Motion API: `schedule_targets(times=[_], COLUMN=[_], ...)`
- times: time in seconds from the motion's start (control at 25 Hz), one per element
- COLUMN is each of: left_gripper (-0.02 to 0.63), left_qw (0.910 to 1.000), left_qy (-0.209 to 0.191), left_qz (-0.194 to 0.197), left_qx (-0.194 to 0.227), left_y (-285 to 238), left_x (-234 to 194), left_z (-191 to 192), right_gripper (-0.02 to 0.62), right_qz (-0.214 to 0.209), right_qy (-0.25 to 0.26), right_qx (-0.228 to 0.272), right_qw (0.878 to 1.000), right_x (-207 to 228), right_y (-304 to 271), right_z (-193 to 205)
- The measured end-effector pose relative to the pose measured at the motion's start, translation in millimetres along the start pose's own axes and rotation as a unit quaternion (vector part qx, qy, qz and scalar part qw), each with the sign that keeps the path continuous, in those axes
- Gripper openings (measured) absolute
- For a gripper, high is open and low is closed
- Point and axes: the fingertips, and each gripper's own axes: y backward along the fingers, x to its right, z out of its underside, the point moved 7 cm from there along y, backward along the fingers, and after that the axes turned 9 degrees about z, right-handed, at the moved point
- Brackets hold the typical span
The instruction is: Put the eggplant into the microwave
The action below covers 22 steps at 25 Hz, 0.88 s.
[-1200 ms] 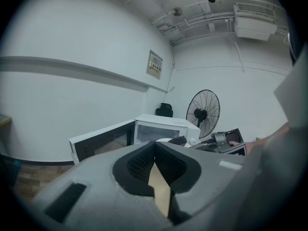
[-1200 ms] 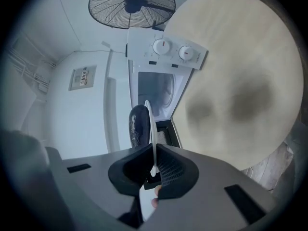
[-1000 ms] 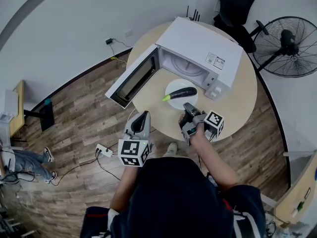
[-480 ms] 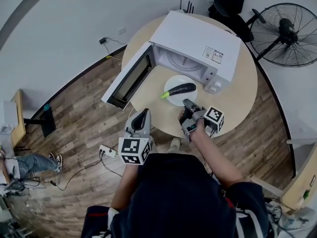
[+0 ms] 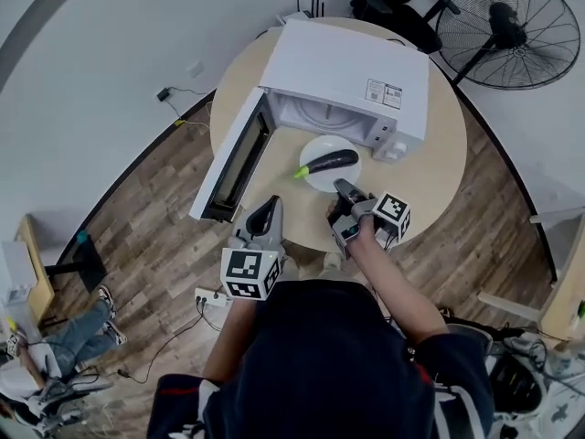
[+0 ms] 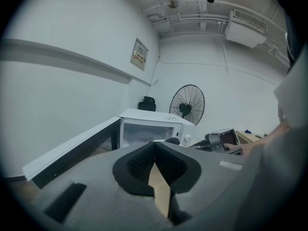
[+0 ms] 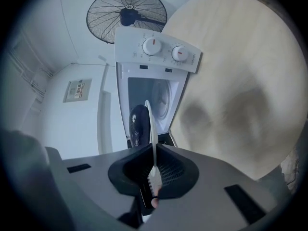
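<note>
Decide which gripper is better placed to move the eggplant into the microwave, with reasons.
Right: the right gripper grips the plate bearing the eggplant, before the open microwave; the left gripper hangs back, shut.

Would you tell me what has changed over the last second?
Nothing in the scene clearly moved; only the head view shifted. The right gripper stays shut on the plate, the eggplant still lies on it before the open microwave, and the left gripper stays shut, empty.

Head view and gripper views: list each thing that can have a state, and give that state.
microwave door: open
eggplant: lying on the plate, outside the microwave
plate: rim gripped
right gripper: shut on the plate rim
left gripper: shut, empty
</note>
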Motion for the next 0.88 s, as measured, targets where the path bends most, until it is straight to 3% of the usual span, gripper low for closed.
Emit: schedule_targets(times=[0.6, 0.88], left_gripper=[0.014, 0.014], left_qw=[0.9931, 0.988], left_qy=[-0.026, -0.027], left_qz=[0.106, 0.137], left_qx=[-0.042, -0.067], left_y=[-35, -53], left_x=[-48, -60], left_z=[-10, -1], right_gripper=[0.02, 0.02], right_qz=[0.0, 0.011], right_qy=[-0.037, -0.05], right_qx=[0.081, 0.099], right_qw=[0.996, 0.994], right_x=[3, 11], right_y=[-38, -62], right_z=[3, -6])
